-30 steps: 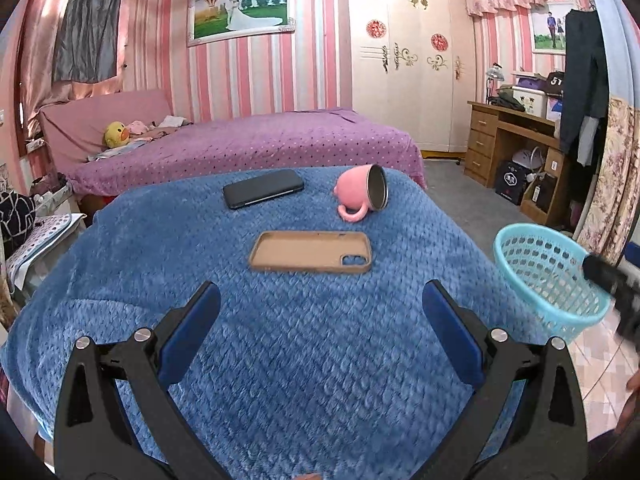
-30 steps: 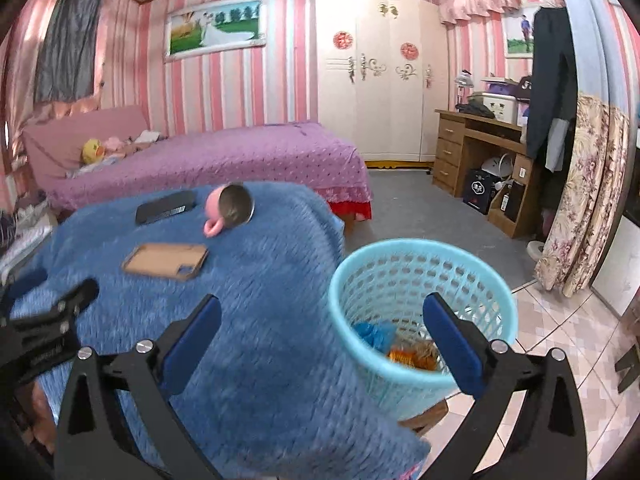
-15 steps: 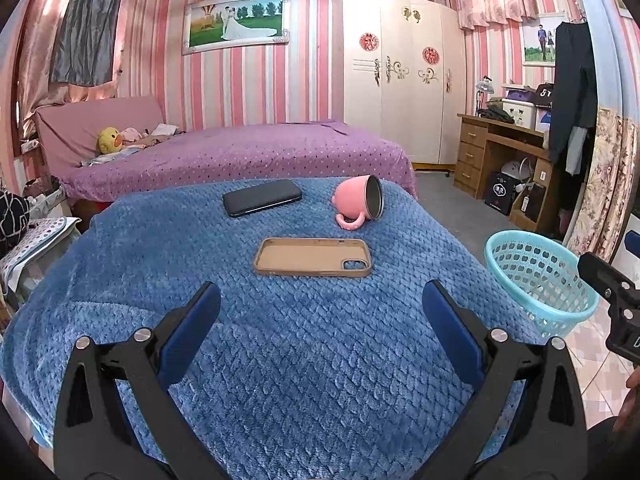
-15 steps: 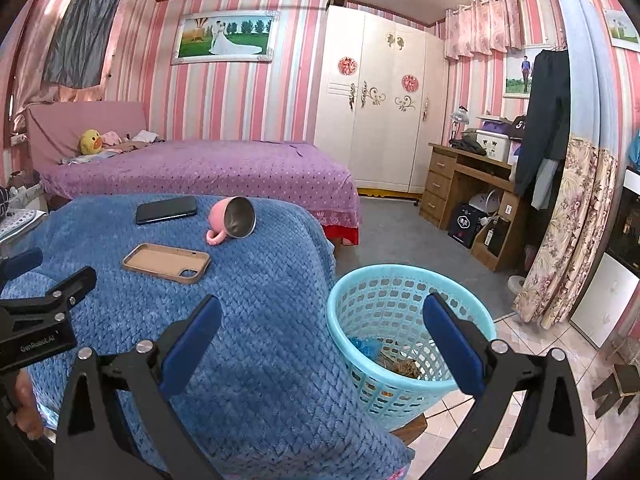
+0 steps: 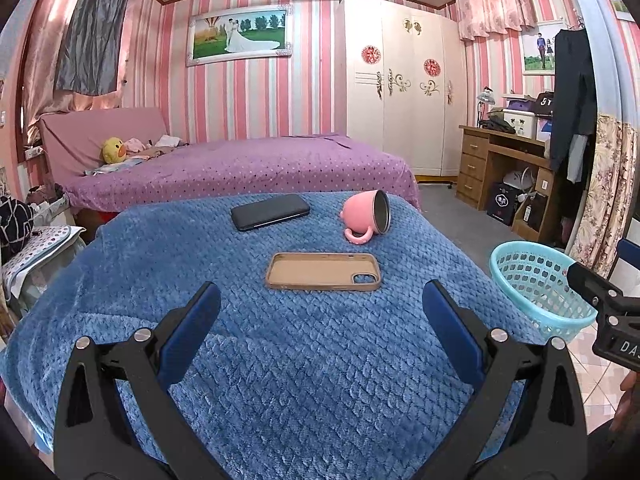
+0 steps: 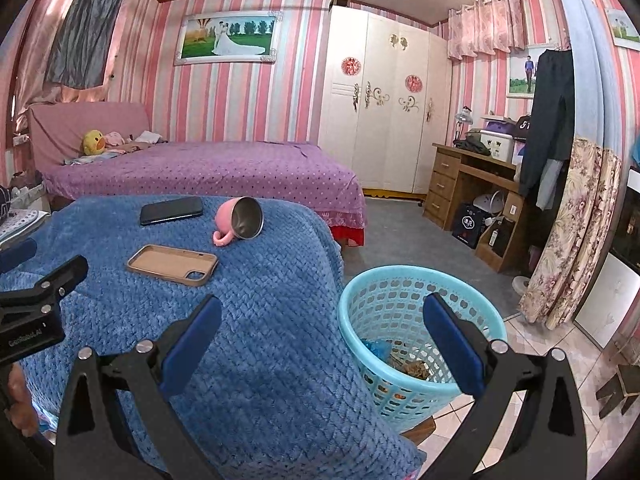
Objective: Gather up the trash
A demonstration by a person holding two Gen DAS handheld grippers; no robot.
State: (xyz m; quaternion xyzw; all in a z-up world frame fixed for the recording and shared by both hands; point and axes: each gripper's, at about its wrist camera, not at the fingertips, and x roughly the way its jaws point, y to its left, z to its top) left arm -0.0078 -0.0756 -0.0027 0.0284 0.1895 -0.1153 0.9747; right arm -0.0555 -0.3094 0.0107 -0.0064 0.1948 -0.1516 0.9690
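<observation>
A turquoise mesh basket (image 6: 404, 320) (image 5: 532, 276) stands on the floor off the right edge of the blue-blanketed table (image 5: 280, 360); crumpled trash (image 6: 400, 362) lies at its bottom. My left gripper (image 5: 320, 304) hangs open over the near part of the blanket, holding nothing. My right gripper (image 6: 320, 320) is open and empty too, above the table's right edge and the basket's near rim. On the blanket lie a tan phone case (image 5: 323, 271), a black phone (image 5: 270, 212) and a tipped pink mug (image 5: 366, 218).
A purple bed (image 5: 240, 172) lies behind the table, a white wardrobe (image 5: 400, 92) and wooden desk (image 5: 500, 160) stand at back right. Flowered curtain (image 6: 572, 232) and tiled floor (image 6: 592, 400) are to the right. A small stool (image 6: 618, 388) sits at far right.
Both grippers have lifted and drawn back from the table. The basket now sits lower and farther in the right wrist view. Both stay open and empty.
</observation>
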